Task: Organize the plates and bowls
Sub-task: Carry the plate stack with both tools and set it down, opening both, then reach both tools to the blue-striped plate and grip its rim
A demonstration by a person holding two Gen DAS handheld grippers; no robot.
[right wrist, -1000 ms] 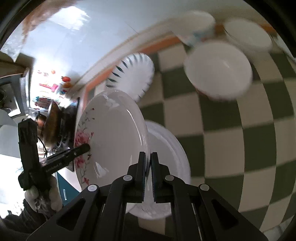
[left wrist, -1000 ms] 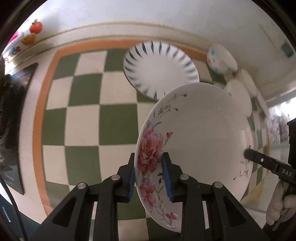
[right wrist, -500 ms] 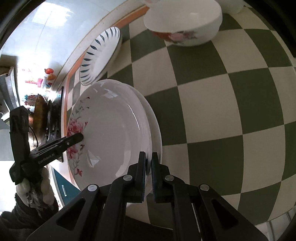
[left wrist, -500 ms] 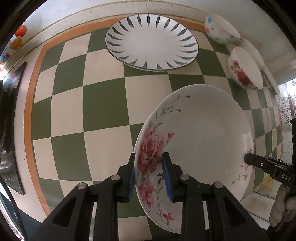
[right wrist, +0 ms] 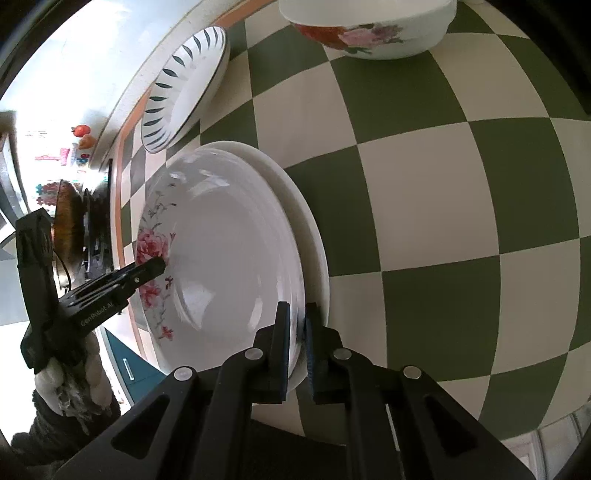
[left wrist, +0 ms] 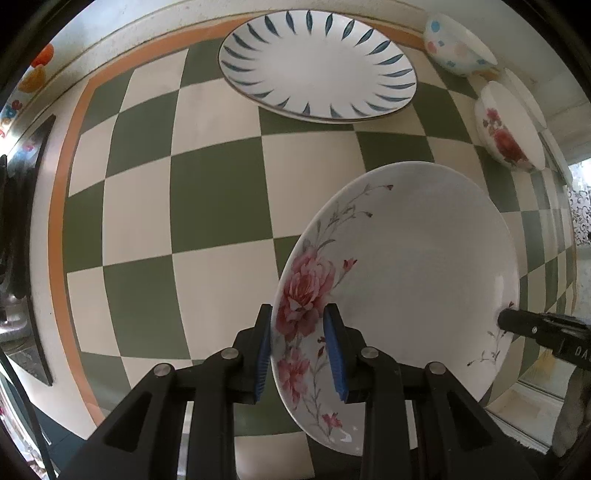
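Observation:
A white deep plate with pink flowers (left wrist: 406, 266) (right wrist: 229, 251) is held by both grippers at opposite rims. My left gripper (left wrist: 298, 314) points straight down, its blue pads shut on the flowered rim. It shows as a black finger tip (right wrist: 159, 264) in the right wrist view. My right gripper (right wrist: 297, 306) straddles the far rim and its jaws are opening, with the rim still filling the narrow gap. Its tip (left wrist: 506, 321) shows at the right of the left wrist view. The floral plate lies over a plain white plate (right wrist: 310, 236). Whether they touch I cannot tell.
On the green-and-cream checked cloth (left wrist: 221, 206) stand a blue-leaf plate (left wrist: 317, 62) (right wrist: 184, 85) at the back, a dotted bowl (left wrist: 454, 48) and a rose bowl (left wrist: 509, 129) (right wrist: 369, 33). A stove with a pan (right wrist: 70, 225) sits past the cloth's orange border. A gloved hand (right wrist: 74, 384) holds the left gripper.
Both grippers have come down with the floral plate, bringing it low over the white plate. The gap between the right gripper's fingers is slightly wider than before.

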